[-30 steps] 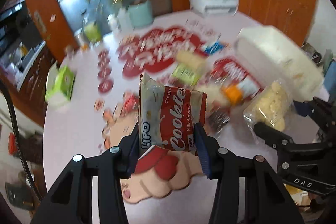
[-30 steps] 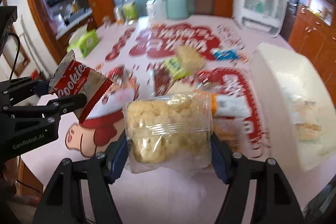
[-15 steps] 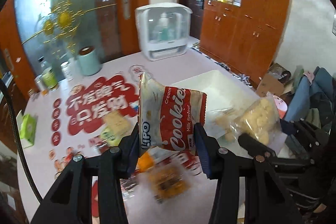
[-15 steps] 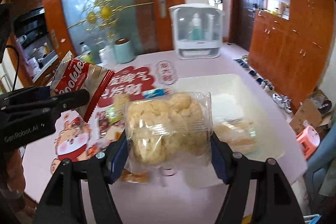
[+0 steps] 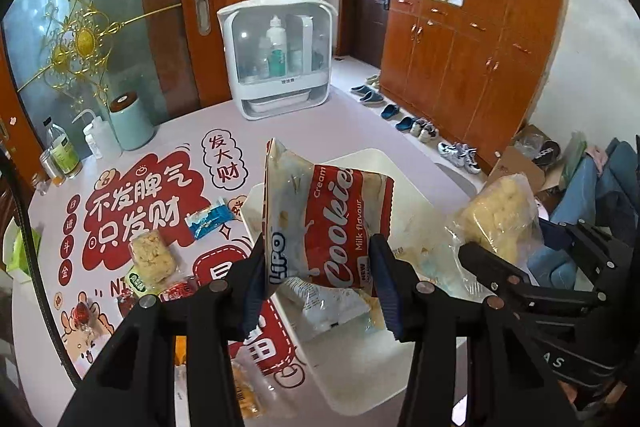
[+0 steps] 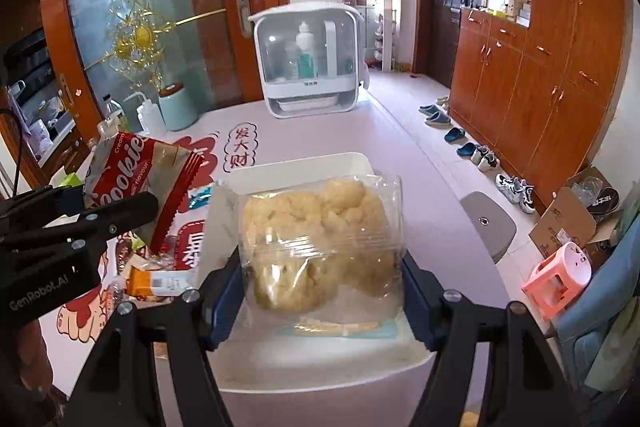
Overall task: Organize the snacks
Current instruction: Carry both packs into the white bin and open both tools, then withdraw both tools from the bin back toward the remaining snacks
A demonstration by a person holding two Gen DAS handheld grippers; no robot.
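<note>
My left gripper is shut on a red and white cream cookies packet and holds it above the white bin. My right gripper is shut on a clear bag of pale puffed snacks, held over the same white bin. The bin holds a few wrapped snacks. The cookies packet also shows at the left of the right wrist view, and the puffed snack bag at the right of the left wrist view.
Loose snacks lie on the printed table left of the bin: a blue packet, a rice cake bar, an orange packet. A white dispenser cabinet, a mint canister and bottles stand at the back. A pink stool is on the floor to the right.
Both grippers have swung right from the loose snacks to above the white bin, each still holding its packet. The bin now sits right under them.
</note>
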